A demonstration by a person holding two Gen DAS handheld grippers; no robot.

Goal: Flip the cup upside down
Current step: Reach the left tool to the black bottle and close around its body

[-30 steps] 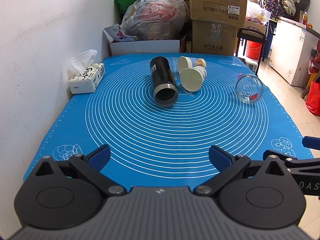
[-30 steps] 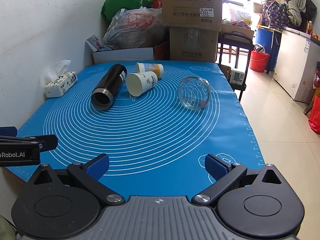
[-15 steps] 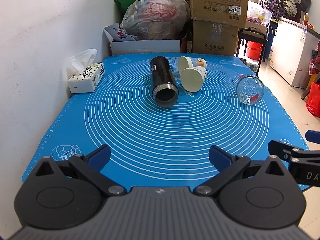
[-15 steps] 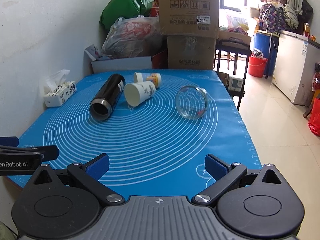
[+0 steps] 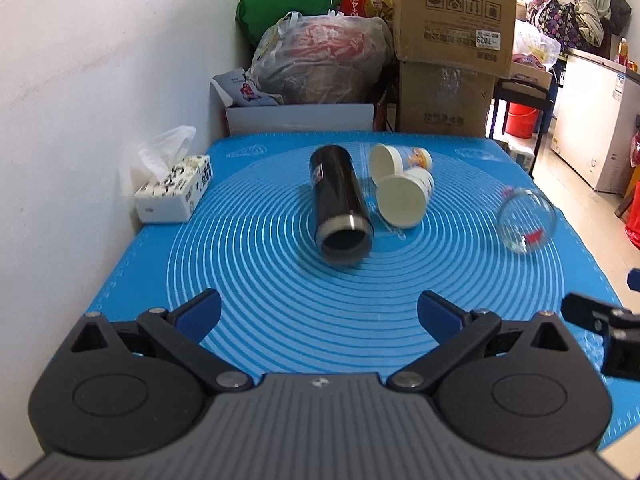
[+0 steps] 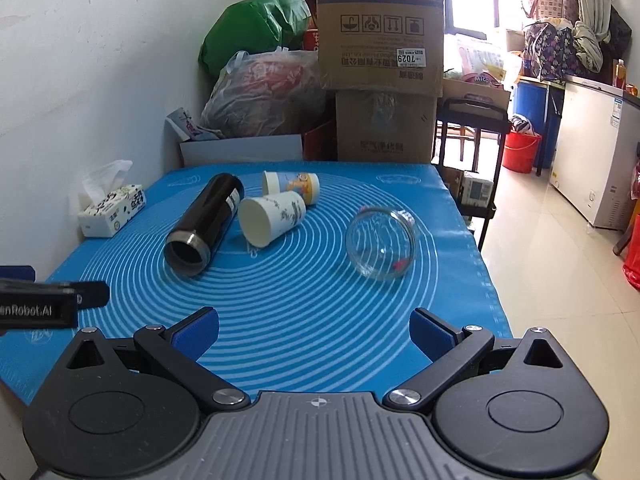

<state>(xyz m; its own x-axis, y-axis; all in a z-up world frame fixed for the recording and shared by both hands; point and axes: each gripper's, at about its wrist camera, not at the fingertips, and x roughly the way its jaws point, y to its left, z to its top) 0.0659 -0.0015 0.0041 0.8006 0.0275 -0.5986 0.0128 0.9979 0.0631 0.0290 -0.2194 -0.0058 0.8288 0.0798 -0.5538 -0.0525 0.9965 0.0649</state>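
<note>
Several cups lie on their sides on the blue mat (image 5: 280,288) (image 6: 300,300): a black flask (image 5: 340,208) (image 6: 206,224) with its mouth toward me, a white paper cup (image 5: 404,198) (image 6: 272,218), a second printed paper cup (image 5: 400,158) (image 6: 292,186) behind it, and a clear glass cup (image 5: 526,220) (image 6: 380,242) to the right. My left gripper (image 5: 320,314) is open and empty above the mat's near edge, facing the flask. My right gripper (image 6: 314,328) is open and empty, facing the glass cup from a distance.
A tissue box (image 5: 174,192) (image 6: 112,210) stands at the mat's left edge by the white wall. Cardboard boxes (image 5: 452,48), bags (image 5: 320,64) and a white box lie behind the table. The table's right edge drops to a tiled floor (image 6: 560,280).
Both grippers have moved forward toward the cups, which look larger now. The cups have not moved. Both grippers remain open.
</note>
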